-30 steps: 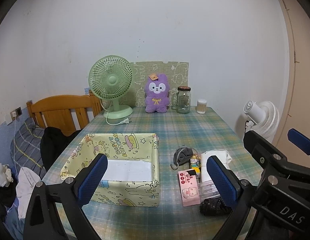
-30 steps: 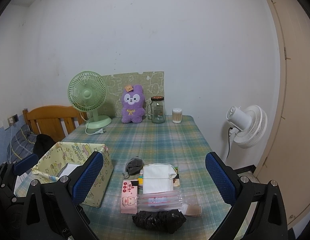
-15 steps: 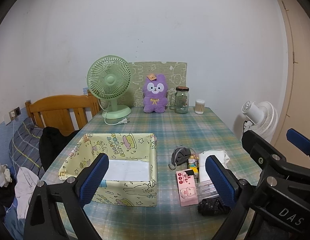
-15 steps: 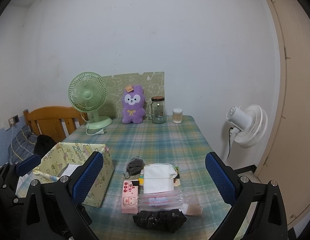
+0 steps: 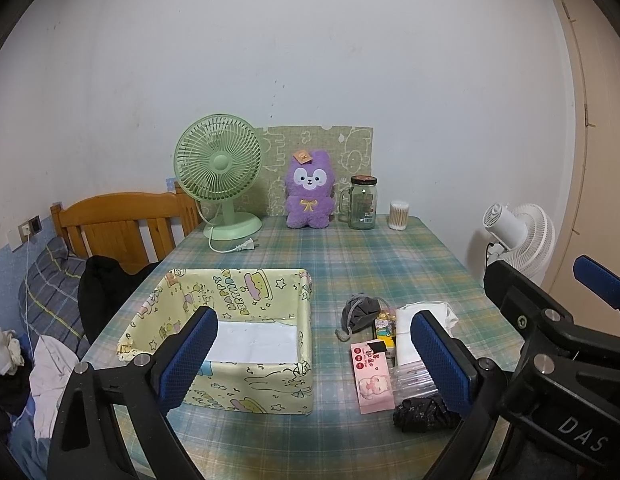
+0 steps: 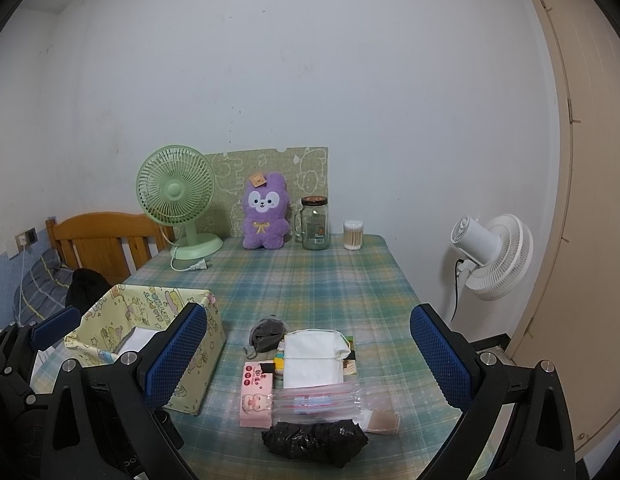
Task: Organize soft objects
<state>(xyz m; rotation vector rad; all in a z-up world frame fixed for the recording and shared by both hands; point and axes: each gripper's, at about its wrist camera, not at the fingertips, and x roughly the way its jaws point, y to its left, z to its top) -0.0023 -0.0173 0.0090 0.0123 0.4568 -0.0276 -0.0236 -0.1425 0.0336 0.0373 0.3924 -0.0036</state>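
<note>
Nothing looks sorted yet, as far as the views show: the yellow cartoon-print fabric box on the worktop holds only a flat white sheet on its floor, and the soft things all lie in a cluster just to the right of the box. In that cluster the grey drawstring pouch sits at the far end, the white folded cloth just right of it, the pink packet nearest the box, a clear plastic packet beside that, and the black crumpled bundle at the near end. Far behind the box, by the wall, the purple plush bunny stands upright between the green fan and the glass jar; whether it counts among the things to sort I cannot tell. The left claw is spread wide and grips nothing, held above the box's near right corner; the right claw is likewise spread and empty, held over the cluster to the right of the box. My judgement is that the whole job is left: each soft piece has to be picked up and laid in the box. Against the frame a second back, almost nothing differs: both claws are as wide as they were, the objects lie where they lay, and the left view has only drifted a touch, so that the box and cluster sit slightly leftward in it.
</note>
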